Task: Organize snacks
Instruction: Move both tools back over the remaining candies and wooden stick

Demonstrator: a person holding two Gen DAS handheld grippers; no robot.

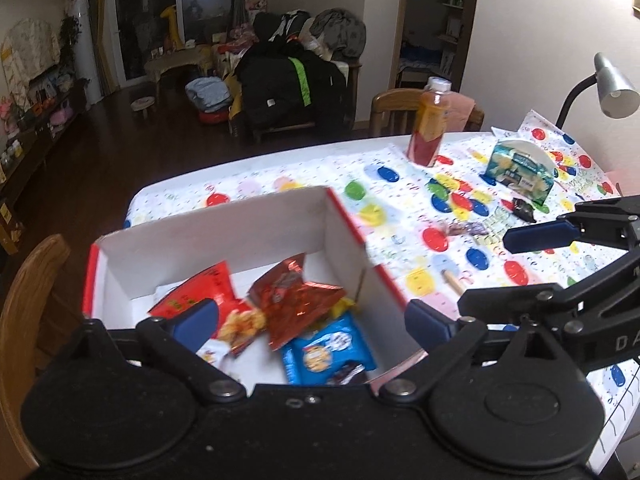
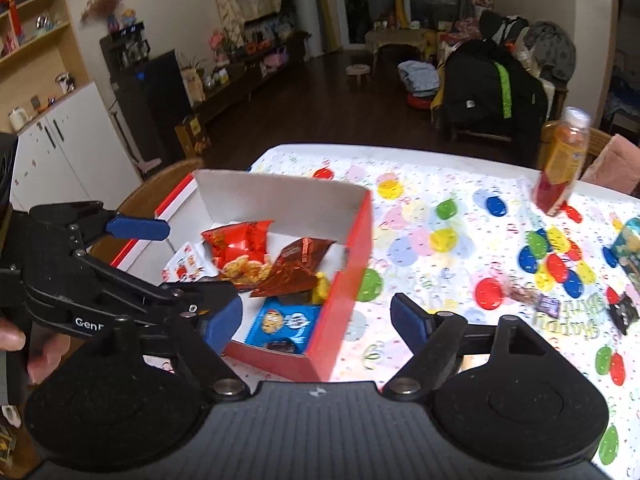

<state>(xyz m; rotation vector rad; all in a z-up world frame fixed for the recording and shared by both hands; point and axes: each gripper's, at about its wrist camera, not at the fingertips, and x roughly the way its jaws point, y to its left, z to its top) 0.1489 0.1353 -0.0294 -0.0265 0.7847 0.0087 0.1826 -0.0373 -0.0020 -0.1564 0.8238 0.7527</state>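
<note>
Snack box (image 1: pixel 280 220) lies between spread left fingers (image 1: pixel 196 324).

Bright tablecloth (image 1: pixel 280 188), dim room behind, motion blur, fisheye-bent edges

You are looking across a dim living room with a dark wood floor (image 2: pixel 320 96). Straight ahead of your left fingers, a sofa (image 1: pixel 296 92) is sitting heaped with dark coats and bags, and beyond it a glass door (image 1: pixel 168 12) is showing night outside and reflecting a ceiling light. Left of your right fingers, a white cabinet (image 2: pixel 64 148) is standing against the cream wall, with open shelves (image 2: pixel 28 12) above it and a low media unit (image 2: pixel 248 68) running further along. A small stool (image 2: pixel 358 70) is standing on the floor. Right of your left fingers, a grey desk lamp (image 1: pixel 612 88) is leaning in, and a doorway (image 1: pixel 436 20) is opening onto a shelved room.
</note>
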